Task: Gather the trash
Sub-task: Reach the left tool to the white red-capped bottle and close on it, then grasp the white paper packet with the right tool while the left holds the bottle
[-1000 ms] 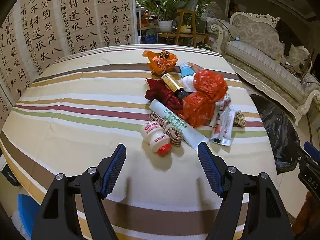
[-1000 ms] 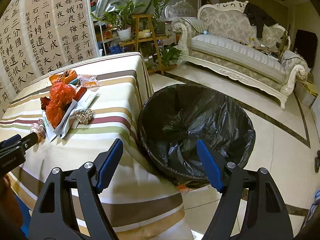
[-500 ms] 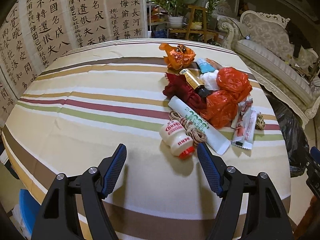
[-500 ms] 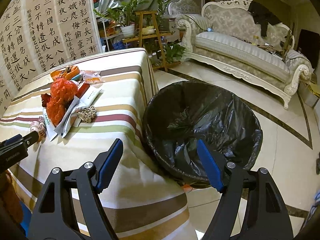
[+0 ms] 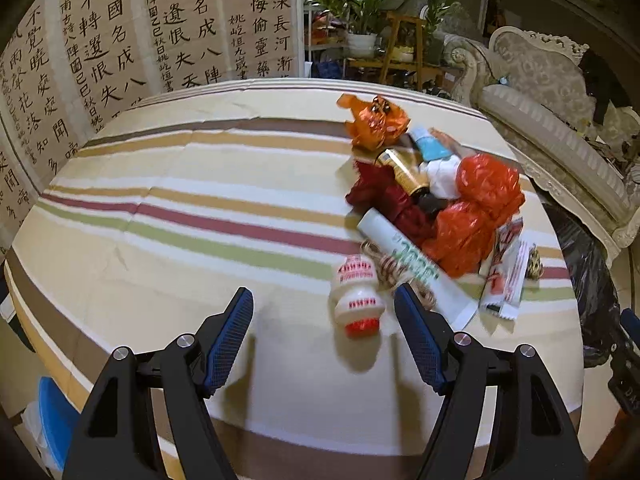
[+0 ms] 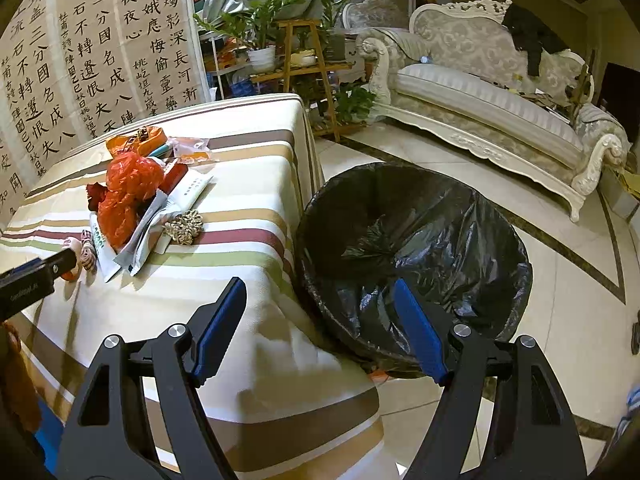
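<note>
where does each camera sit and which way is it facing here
Left wrist: on the left gripper, looking down over the striped tablecloth at the small white bottle with a red cap; its two blue-padded fingers show, open.
Right wrist: on the right gripper, facing the black-lined trash bin by the table corner; its open fingers show.
Shared: trash pile, tablecloth, bin, sofa.

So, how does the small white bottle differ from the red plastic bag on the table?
The small white bottle is rigid and lies alone at the pile's near edge; the red plastic bag is crumpled, soft and rests among other trash. The bottle is smaller, white with red print and a red cap; the bag is plain red. Both lie on the striped tablecloth.
</note>
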`<state>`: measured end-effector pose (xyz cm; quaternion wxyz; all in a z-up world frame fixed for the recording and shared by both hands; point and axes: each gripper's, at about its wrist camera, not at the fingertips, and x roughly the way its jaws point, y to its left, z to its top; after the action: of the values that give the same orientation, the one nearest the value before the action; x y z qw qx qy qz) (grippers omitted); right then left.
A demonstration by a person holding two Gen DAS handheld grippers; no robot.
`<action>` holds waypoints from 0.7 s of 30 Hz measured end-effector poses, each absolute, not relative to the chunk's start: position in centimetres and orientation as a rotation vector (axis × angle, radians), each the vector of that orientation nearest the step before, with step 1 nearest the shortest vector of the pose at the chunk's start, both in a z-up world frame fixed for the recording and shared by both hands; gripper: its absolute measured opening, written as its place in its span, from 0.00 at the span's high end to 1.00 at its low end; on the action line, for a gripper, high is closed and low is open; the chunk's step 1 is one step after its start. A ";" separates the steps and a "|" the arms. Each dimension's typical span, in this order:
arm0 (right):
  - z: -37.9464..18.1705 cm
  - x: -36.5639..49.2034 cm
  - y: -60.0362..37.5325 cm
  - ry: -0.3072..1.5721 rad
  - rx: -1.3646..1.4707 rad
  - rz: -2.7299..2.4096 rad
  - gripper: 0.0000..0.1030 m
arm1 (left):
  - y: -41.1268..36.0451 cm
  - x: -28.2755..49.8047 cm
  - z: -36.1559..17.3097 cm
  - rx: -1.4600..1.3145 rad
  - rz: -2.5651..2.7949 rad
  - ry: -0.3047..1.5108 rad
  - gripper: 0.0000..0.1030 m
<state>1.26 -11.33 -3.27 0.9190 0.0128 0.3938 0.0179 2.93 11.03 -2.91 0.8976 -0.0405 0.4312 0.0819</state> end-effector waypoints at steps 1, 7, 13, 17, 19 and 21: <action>-3.2 1.3 -11.2 0.808 0.025 0.037 0.28 | 11.0 3.1 -2.9 -0.081 0.170 0.891 0.31; -2.9 1.3 -10.8 0.803 0.018 0.042 0.28 | 11.2 3.4 -3.6 -0.088 0.122 0.925 0.55; -2.7 1.5 -10.1 0.800 0.005 0.052 0.28 | 11.3 3.1 -3.8 -0.063 0.104 0.918 0.73; -2.5 1.6 -9.4 0.798 -0.007 0.063 0.28 | 11.8 2.9 -3.8 -0.074 0.099 0.914 0.73; -2.3 1.6 -8.8 0.796 -0.014 0.072 0.28 | 12.1 2.8 -3.7 -0.078 0.102 0.909 0.73; -2.2 1.7 -8.2 0.793 -0.022 0.080 0.28 | 12.5 2.6 -3.6 -0.076 0.107 0.902 0.73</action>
<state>1.66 -8.17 -2.18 0.9216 -0.0108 0.3861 0.0391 2.65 12.49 -3.62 0.8979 -0.0368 0.4357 0.0514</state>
